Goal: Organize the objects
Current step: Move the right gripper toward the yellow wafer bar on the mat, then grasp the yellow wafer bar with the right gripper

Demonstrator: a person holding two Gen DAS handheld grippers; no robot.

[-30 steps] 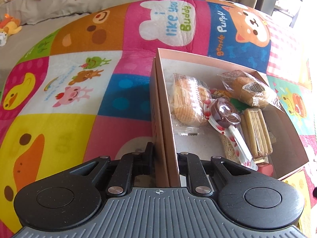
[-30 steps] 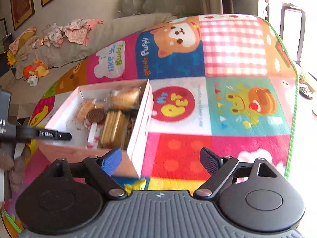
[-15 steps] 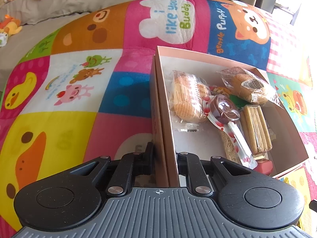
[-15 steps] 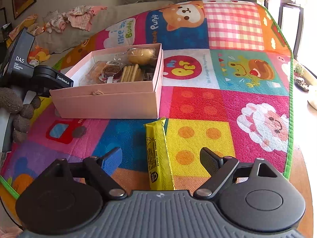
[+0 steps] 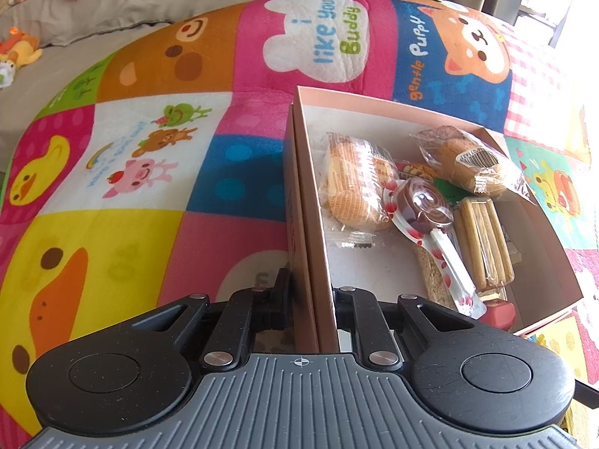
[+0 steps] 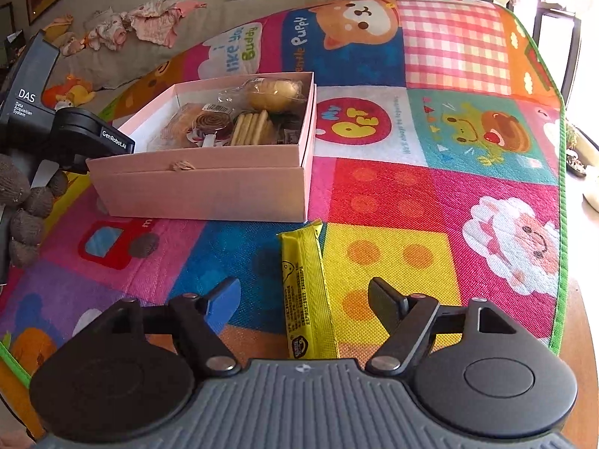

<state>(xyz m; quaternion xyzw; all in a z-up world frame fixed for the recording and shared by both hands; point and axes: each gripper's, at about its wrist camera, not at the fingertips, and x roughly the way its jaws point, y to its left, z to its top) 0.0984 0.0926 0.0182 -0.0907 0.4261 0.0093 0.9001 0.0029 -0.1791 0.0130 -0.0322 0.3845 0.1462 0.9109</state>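
Observation:
A pink cardboard box [image 6: 209, 191] with several wrapped snacks inside stands on a colourful cartoon play mat. My left gripper [image 5: 309, 295] is shut on the box's near side wall [image 5: 310, 217], one finger outside and one inside. In the right wrist view a yellow snack bar [image 6: 305, 292] lies flat on the mat just in front of the box. My right gripper [image 6: 303, 299] hangs over the bar with a finger on either side; its jaws are closing and the pads stand apart from the wrapper. The left gripper [image 6: 71, 134] shows at the box's left end.
Inside the box lie a round wafer pack [image 5: 359, 183], a chocolate swirl lollipop [image 5: 426, 205], biscuit sticks [image 5: 483, 239] and a wrapped bun [image 5: 468, 161]. A grey sofa with clothes [image 6: 149, 26] and plush toys stands behind. The mat's green edge [image 6: 561, 194] runs along the right.
The right gripper drew back from the box and sank, so the yellow bar came into view between its fingers, and its jaws narrowed. The left gripper kept its grip on the box wall.

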